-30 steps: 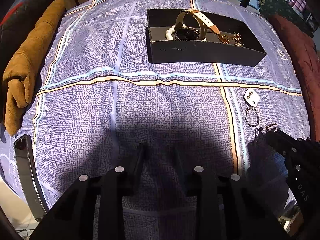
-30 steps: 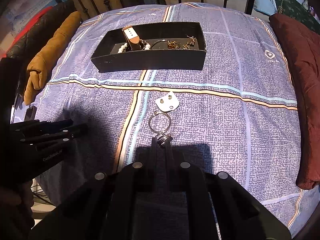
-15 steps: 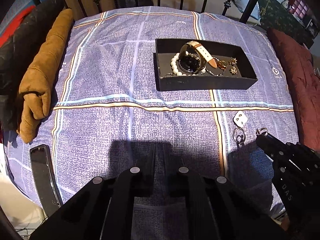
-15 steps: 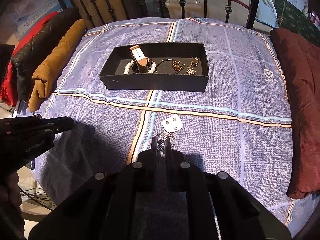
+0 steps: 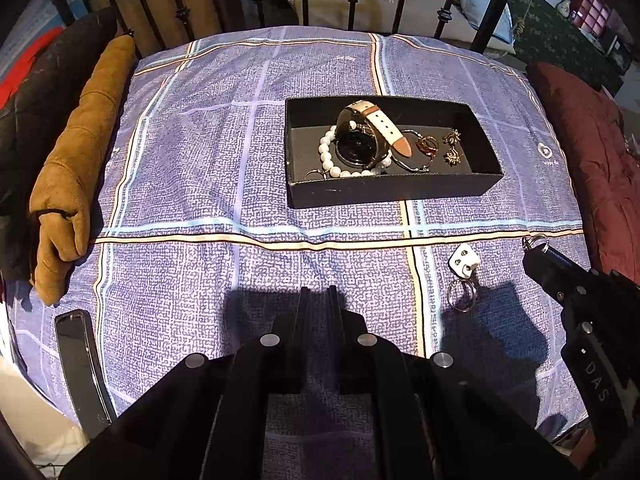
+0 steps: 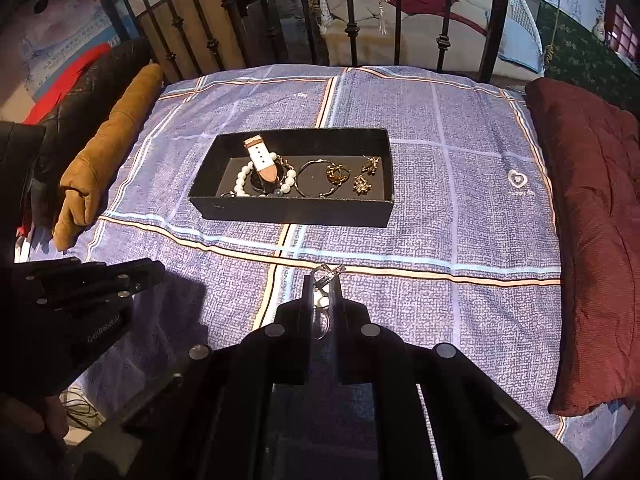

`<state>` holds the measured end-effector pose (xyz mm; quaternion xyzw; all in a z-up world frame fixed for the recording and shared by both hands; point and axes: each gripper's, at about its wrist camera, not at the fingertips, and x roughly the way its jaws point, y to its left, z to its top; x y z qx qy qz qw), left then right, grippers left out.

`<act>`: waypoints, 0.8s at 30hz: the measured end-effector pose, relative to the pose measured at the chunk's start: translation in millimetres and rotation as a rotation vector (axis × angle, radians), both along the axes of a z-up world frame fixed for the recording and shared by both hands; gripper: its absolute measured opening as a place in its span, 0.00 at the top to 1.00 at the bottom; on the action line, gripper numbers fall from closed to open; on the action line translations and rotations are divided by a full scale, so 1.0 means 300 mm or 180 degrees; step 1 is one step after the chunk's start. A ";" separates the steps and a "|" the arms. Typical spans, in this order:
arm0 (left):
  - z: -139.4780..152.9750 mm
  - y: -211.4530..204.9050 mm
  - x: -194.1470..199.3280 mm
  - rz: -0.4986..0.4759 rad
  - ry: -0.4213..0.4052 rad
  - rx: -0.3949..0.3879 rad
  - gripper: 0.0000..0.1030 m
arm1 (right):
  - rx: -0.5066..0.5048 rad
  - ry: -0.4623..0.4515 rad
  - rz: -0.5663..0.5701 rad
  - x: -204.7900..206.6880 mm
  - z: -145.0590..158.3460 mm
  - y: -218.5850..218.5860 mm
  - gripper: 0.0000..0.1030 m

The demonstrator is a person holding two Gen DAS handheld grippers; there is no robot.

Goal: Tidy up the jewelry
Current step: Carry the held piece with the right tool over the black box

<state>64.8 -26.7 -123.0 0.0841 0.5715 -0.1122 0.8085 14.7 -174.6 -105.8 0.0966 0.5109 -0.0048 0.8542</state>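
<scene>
A black tray [image 5: 396, 196] [image 6: 296, 211] on the blue checked bedspread holds a watch [image 5: 366, 136] with a white strap, a pearl bracelet [image 5: 328, 156], a bangle and gold earrings [image 6: 362, 184]. My right gripper [image 6: 323, 280] is shut on a silver ring [image 6: 329, 271] and holds it above the bedspread, in front of the tray; it also shows in the left wrist view [image 5: 536, 246]. A white earring card [image 5: 464, 260] and a thin hoop [image 5: 460, 298] lie on the bedspread below it. My left gripper [image 5: 318, 292] is shut and empty, low at the near side.
A brown cushion [image 5: 80, 168] lies along the left edge and a dark red pillow [image 6: 592, 240] along the right. A black iron bed rail [image 6: 352, 12] stands behind. A dark phone [image 5: 80, 364] lies at the near left corner.
My right gripper has lifted the silver ring off the bedspread, up and back from the hoop and card. Both grippers have risen and pulled back. My left gripper has closed.
</scene>
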 end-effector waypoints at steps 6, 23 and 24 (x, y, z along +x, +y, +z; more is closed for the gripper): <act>0.006 0.014 0.043 0.0106 -0.0032 -0.0104 0.93 | -0.0053 -0.0085 -0.0117 0.038 0.030 -0.013 0.92; 0.102 -0.076 0.192 0.0045 -0.0400 -0.0095 0.93 | -0.0167 -0.0473 -0.0100 0.206 0.113 -0.028 0.92; 0.103 -0.083 0.198 0.0038 -0.0411 -0.0093 0.93 | -0.0168 -0.0485 -0.0099 0.214 0.113 -0.031 0.92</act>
